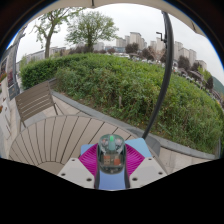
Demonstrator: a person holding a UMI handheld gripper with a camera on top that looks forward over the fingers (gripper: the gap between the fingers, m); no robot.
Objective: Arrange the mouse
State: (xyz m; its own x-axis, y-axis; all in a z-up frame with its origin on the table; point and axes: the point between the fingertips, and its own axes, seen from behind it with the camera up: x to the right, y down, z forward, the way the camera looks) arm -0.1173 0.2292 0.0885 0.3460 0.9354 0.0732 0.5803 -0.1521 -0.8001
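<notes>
My gripper point(111, 160) is clamped on the mouse point(111, 155), both magenta pads point(90, 158) pressing its sides. Only its glossy teal-grey top shows; its underside is hidden below, and which end is the front I cannot tell. Beyond lie a slatted wooden deck point(60, 135), a dark pole point(165, 80) and a green hedge point(130, 85).

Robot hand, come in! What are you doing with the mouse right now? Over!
Gripper shut on mouse, both pink pads pressing. Mouse held up above the wooden bench. Grass bank beyond. Nothing in the way. Over.
</notes>
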